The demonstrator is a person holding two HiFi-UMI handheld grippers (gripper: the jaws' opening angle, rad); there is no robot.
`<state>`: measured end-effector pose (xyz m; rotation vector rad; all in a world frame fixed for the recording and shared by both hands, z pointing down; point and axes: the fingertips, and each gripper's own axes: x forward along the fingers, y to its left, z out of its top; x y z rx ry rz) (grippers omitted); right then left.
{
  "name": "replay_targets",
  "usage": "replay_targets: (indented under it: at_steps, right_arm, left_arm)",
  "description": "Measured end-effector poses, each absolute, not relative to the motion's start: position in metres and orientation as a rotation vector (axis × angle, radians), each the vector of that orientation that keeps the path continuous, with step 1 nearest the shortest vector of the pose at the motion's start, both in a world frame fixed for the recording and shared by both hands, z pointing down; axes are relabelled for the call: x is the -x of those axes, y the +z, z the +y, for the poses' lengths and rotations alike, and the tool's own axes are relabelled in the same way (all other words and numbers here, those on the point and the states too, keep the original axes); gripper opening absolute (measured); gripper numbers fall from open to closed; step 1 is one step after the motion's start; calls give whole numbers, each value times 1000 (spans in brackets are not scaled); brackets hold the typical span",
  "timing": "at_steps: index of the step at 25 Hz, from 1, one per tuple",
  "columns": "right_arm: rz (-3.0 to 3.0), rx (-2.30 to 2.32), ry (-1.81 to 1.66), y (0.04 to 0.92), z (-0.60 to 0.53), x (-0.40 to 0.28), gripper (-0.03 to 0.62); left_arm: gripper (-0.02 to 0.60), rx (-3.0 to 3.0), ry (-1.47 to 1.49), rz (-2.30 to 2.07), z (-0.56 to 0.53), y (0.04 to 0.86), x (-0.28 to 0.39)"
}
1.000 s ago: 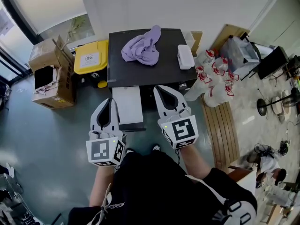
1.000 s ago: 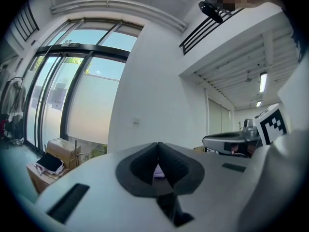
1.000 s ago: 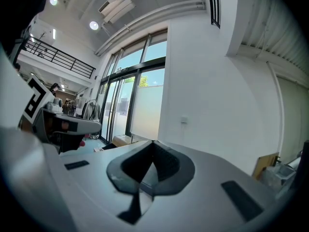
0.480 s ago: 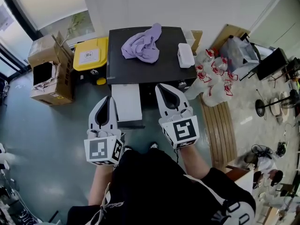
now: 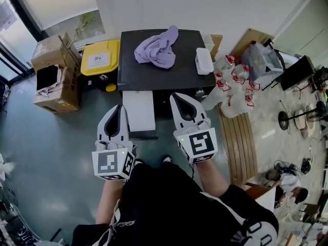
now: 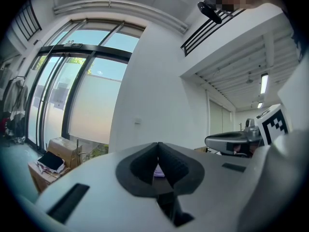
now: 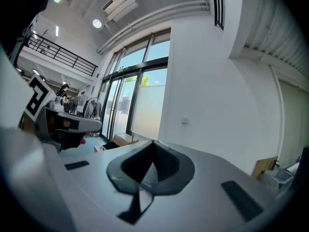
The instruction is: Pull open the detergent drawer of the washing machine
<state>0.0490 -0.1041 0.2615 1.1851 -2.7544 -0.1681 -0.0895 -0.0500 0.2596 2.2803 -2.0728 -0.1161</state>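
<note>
From above, the washing machine (image 5: 164,76) shows its dark top. A lilac cloth (image 5: 158,48) and a small white box (image 5: 203,61) lie on it. Its white detergent drawer (image 5: 139,113) sticks out of the front at the left. My left gripper (image 5: 119,108) hangs just left of the drawer, shut and empty. To the drawer's right my right gripper (image 5: 177,96) is level with it, also shut with nothing held. In the left gripper view the left gripper (image 6: 158,146) has its pads together, and in the right gripper view so does the right gripper (image 7: 153,144).
A yellow bin (image 5: 100,60) and open cardboard boxes (image 5: 51,78) stand left of the machine. At its right are clear plastic bottles (image 5: 233,88) and a slatted wooden board (image 5: 240,140) on the floor. Grey floor spreads out to the left.
Only the head view has shifted slightly. Both grippers stay shut in the same places beside the drawer, and the drawer has not moved.
</note>
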Motion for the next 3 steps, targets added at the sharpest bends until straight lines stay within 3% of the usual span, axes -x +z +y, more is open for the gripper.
replay_targets:
  at_steps: [3]
  right_arm:
    - [-2756,-1182,-164,263,-104,-49,9]
  left_arm:
    - [21,-2278,-115,-2076,-50,260,90]
